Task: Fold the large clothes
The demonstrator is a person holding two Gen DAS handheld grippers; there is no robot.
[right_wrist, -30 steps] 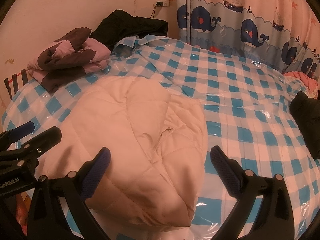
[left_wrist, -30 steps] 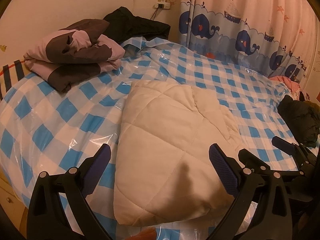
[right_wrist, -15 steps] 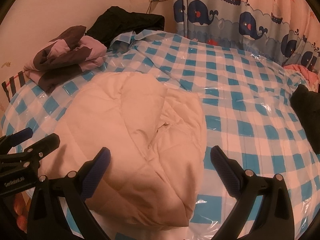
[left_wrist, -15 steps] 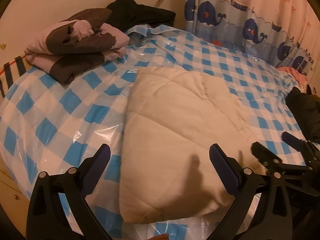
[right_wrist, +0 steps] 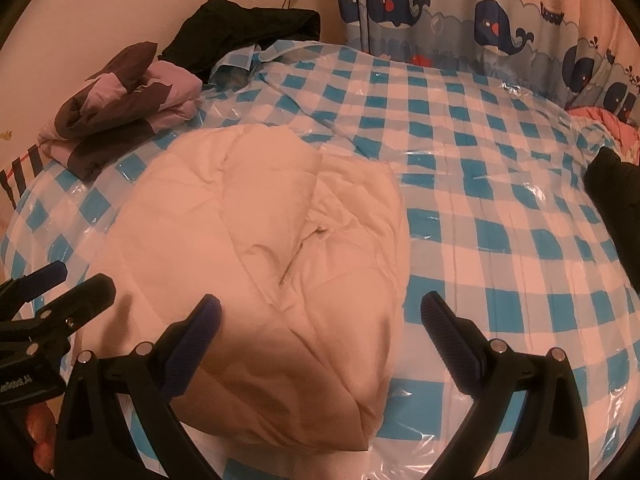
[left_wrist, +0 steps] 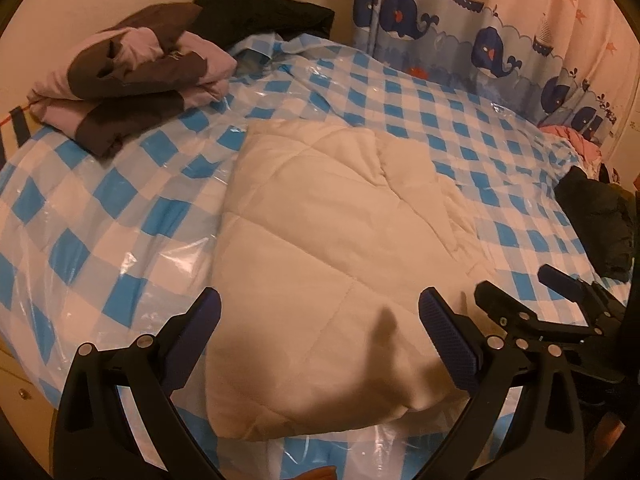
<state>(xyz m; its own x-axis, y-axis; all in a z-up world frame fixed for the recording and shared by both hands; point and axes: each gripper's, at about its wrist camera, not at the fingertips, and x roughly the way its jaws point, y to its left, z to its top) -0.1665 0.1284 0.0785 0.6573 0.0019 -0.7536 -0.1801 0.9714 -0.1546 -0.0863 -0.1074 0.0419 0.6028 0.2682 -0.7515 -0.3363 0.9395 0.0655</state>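
**Cream quilted garment lies folded on a checked bed, both grippers spread wide above its near edge**

A bulky cream quilted garment (left_wrist: 332, 256) lies in a folded bundle on the near half of a bed covered by a blue-and-white checked sheet under clear plastic (left_wrist: 100, 216). The left gripper (left_wrist: 320, 320) hovers over the bundle's near edge with its jaws wide apart, holding nothing. The right gripper (right_wrist: 320, 320) hangs just beside it, jaws equally wide and empty, over the bundle's near right corner.

The garment looks padded, soft and light for its bulk, so it is likely to spring back and puff open if released loosely. The plastic beneath appears slick, and the bundle may slide when pushed. A firm pinch through several layers at a stitched edge or a near corner looks the safest hold.

The left wrist view shows the smooth, flat quilted top and a squared near-left corner. The right wrist view alone shows a crumpled, puckered opening (right_wrist: 320, 232) in the middle of the bundle's right side and its rounded, thick near end.

A folded brown-and-lilac garment (left_wrist: 132, 80) and a dark garment (left_wrist: 264, 12) rest at the far left; a whale-print curtain (left_wrist: 480, 40) hangs behind.
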